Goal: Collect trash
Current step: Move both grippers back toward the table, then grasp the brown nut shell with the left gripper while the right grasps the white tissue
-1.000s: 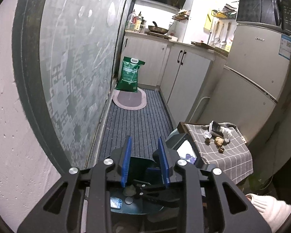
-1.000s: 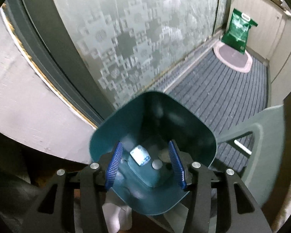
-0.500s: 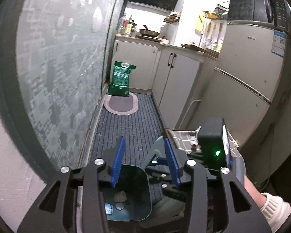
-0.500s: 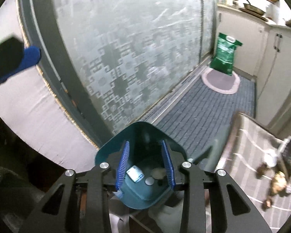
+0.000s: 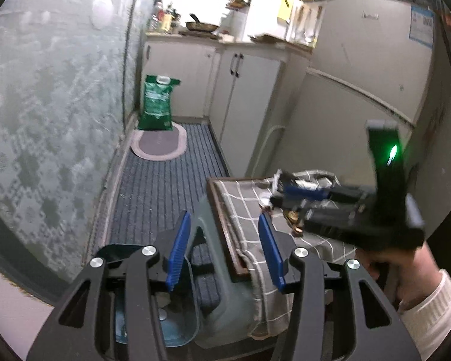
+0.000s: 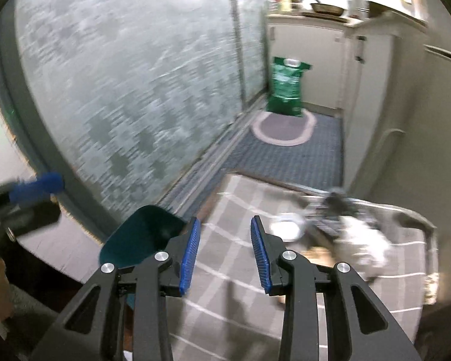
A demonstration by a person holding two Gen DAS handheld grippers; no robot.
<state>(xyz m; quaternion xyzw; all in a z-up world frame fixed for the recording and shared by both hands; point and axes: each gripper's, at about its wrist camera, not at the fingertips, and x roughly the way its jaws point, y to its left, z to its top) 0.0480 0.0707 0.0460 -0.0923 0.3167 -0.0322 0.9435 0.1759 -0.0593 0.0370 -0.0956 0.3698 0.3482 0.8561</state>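
Both grippers have left the bin for the table; left gripper jaws just widened, right gripper jaws narrowed (both empty). Trash far right is blurred.

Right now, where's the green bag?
In both wrist views the green bag stands at the far end of the floor, just behind the oval mat, between the patterned glass wall and the cabinets.

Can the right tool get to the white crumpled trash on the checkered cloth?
Probably yes. The right tool is open and empty, pointed over the checkered cloth. The white crumpled trash lies ahead to its right with nothing between them, though the picture is blurred.
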